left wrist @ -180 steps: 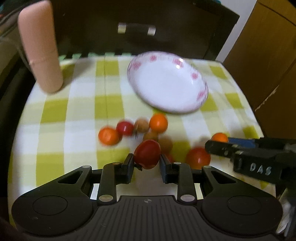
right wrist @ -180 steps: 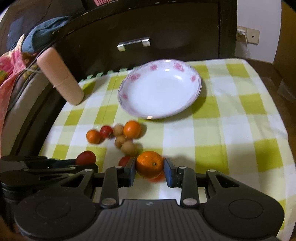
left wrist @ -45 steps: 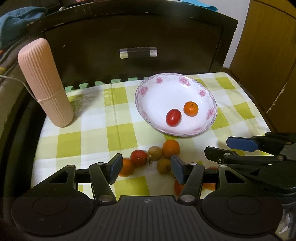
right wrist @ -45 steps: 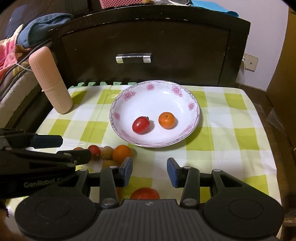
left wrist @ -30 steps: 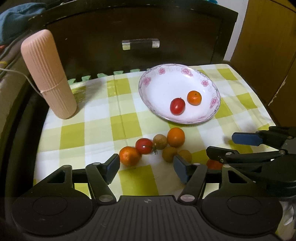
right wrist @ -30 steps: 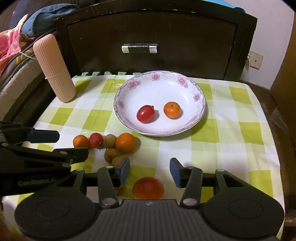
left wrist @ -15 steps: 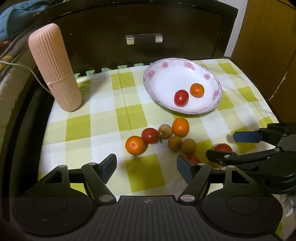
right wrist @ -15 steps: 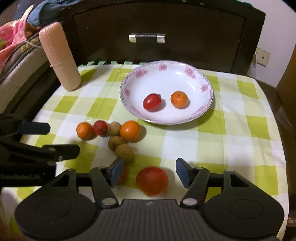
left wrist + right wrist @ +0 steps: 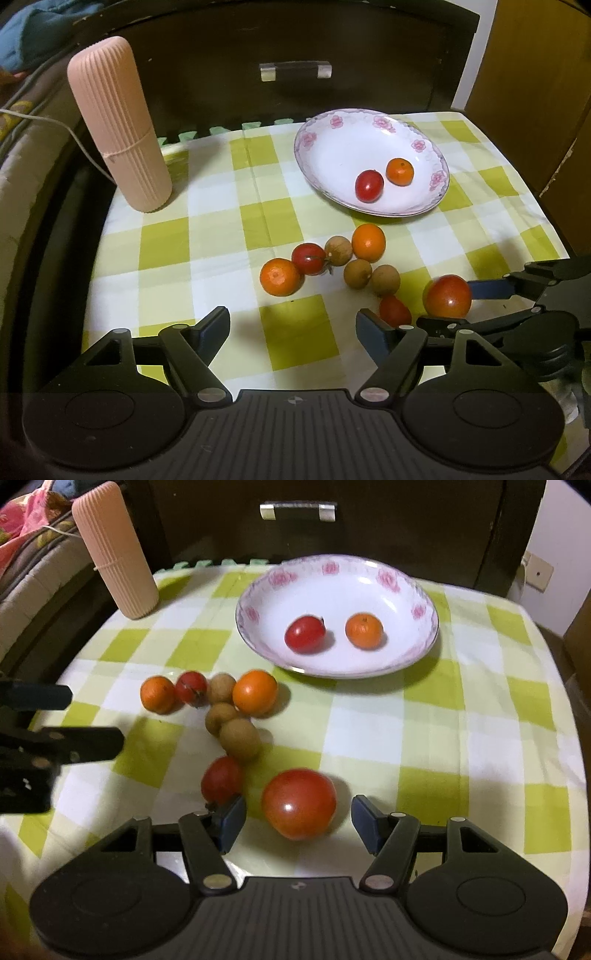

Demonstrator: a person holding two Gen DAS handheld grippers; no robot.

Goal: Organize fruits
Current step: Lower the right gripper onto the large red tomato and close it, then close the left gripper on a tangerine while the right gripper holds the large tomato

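Fruits lie loose at mid-frame on the checked cloth (image 9: 207,236), below a floral plate (image 9: 413,653) holding a small tomato (image 9: 305,633) and a mandarin (image 9: 364,630). The right gripper (image 9: 297,821) gapes wide around a large tomato (image 9: 299,803) at lower centre without touching it. The left gripper (image 9: 291,325) is spread wide too, holding nothing.

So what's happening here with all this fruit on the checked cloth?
A person is sorting fruit into the white floral-rimmed plate using two hand-held grippers. A small red tomato and a small orange lie in it. The open right gripper straddles the large red tomato, not yet gripping. The left gripper is open and empty. Oranges, brown longans and small tomatoes wait on the green-checked tablecloth.
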